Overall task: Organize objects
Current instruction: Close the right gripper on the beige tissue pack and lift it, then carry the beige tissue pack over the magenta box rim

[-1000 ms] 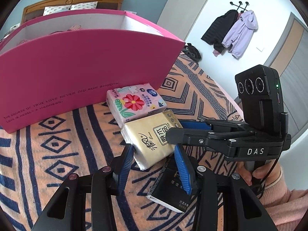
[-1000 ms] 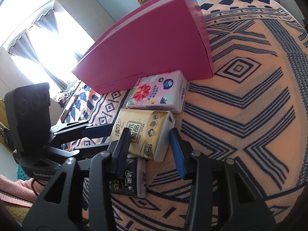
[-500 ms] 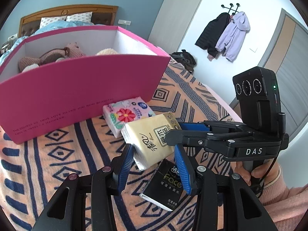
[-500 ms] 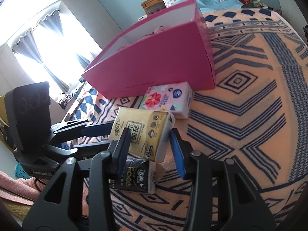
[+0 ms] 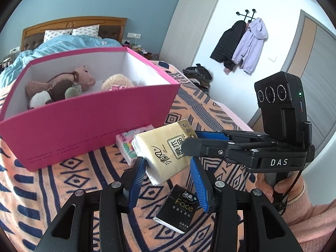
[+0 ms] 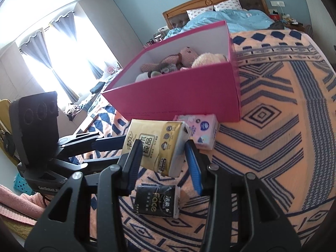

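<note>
- The gold pack [image 5: 166, 151] of tissues hangs in the air, tilted, above the blanket [image 5: 31, 189] and just short of the box [image 5: 88, 113].
- Both grippers seem to share it. The left gripper [image 5: 168, 180] has its blue pads at the pack's near end, jaws partly closed; the left pad touches, while contact on the right pad is unclear.
- The right gripper [image 6: 162, 159] holds the other end the same way, jaws partly closed about the pack, probably so the soft pack does not sag or slip.
- The black pack [image 5: 178, 208] lies on the blanket under the gold one; the pink pack [image 6: 199, 130] rests by the box wall.
- The box, open-topped, already holds plush toys [image 5: 61, 84], so it looks like the goal.
</note>
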The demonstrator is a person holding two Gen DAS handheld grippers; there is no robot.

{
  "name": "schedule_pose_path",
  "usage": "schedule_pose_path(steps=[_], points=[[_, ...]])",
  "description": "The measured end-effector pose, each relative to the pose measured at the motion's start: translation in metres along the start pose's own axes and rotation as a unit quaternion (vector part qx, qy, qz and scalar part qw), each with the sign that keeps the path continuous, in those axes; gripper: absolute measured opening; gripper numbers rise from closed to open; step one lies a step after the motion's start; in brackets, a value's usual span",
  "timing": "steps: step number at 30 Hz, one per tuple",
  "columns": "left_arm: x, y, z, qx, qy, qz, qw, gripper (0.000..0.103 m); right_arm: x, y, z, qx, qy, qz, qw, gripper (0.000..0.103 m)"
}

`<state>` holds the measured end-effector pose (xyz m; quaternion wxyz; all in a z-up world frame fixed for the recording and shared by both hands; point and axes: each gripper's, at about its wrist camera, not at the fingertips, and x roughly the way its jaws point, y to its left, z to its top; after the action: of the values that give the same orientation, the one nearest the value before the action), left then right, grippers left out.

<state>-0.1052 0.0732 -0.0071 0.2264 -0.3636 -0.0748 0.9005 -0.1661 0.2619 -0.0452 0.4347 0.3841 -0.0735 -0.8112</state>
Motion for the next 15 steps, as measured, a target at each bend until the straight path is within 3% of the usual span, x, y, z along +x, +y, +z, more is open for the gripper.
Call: schedule_pose_path(steps=[15], points=[[-0.014,0.006,0.015,0.007,-0.026,0.02,0.9994,0.044,-0.001,0.016,0.022,-0.027,-0.02,0.012,0.999,0.045]])
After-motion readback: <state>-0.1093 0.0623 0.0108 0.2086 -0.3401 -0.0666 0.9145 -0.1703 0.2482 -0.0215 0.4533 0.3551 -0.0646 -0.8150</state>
